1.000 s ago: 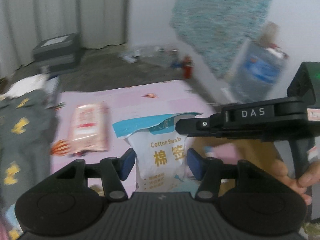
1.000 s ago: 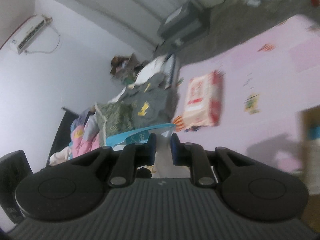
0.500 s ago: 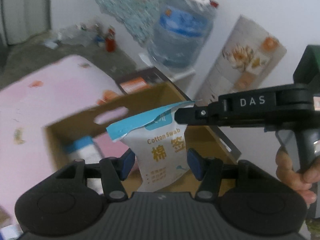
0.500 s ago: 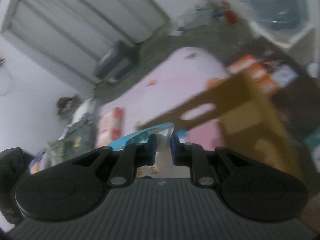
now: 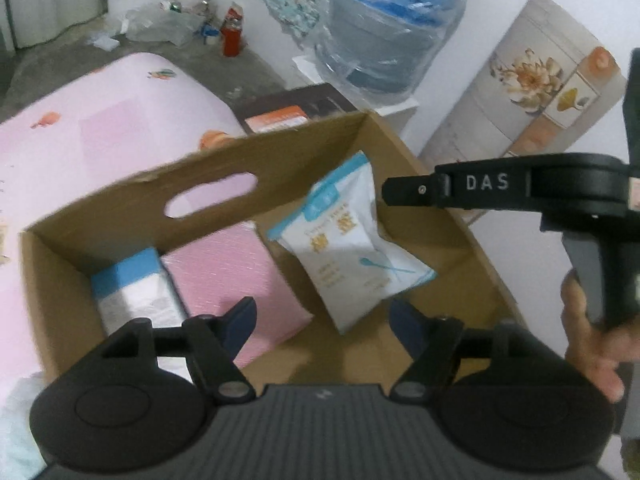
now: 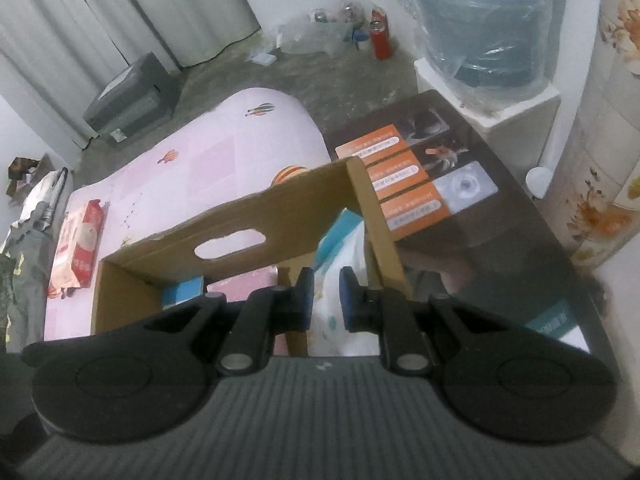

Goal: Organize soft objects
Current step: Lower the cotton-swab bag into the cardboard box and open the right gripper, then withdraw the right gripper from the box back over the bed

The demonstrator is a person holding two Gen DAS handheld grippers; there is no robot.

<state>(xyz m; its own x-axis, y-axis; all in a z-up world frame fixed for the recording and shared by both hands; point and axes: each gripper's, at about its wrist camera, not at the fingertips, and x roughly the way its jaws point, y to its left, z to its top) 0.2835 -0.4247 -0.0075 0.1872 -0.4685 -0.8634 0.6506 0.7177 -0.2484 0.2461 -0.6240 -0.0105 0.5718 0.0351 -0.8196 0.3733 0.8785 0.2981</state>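
Note:
A white and teal cotton swab bag [image 5: 348, 248] lies tilted inside the brown cardboard box [image 5: 120, 216], top corner toward the far wall. My left gripper [image 5: 322, 312] hovers over the box's near side. Its jaws are opening, and the bag sits beyond the blue pads, untouched. My right gripper [image 5: 386, 196] reaches in from the right, its tip just beside the bag's upper edge. In the right wrist view that gripper [image 6: 324, 292] is shut, with the bag [image 6: 344, 248] showing below it in the box [image 6: 280, 216].
A pink pack [image 5: 236, 276] and a blue and white pack [image 5: 128, 292] fill the box's left half. A red and white pack [image 6: 80, 248] lies on the pink mat [image 5: 100, 112]. A water jug [image 5: 392, 32] and a dark printed carton [image 6: 440, 168] stand behind. A hand [image 5: 592, 340] holds the right gripper.
Both grippers carried the bag from over the pink mat to the box. The left jaws have spread off the bag, which has dropped into the box.

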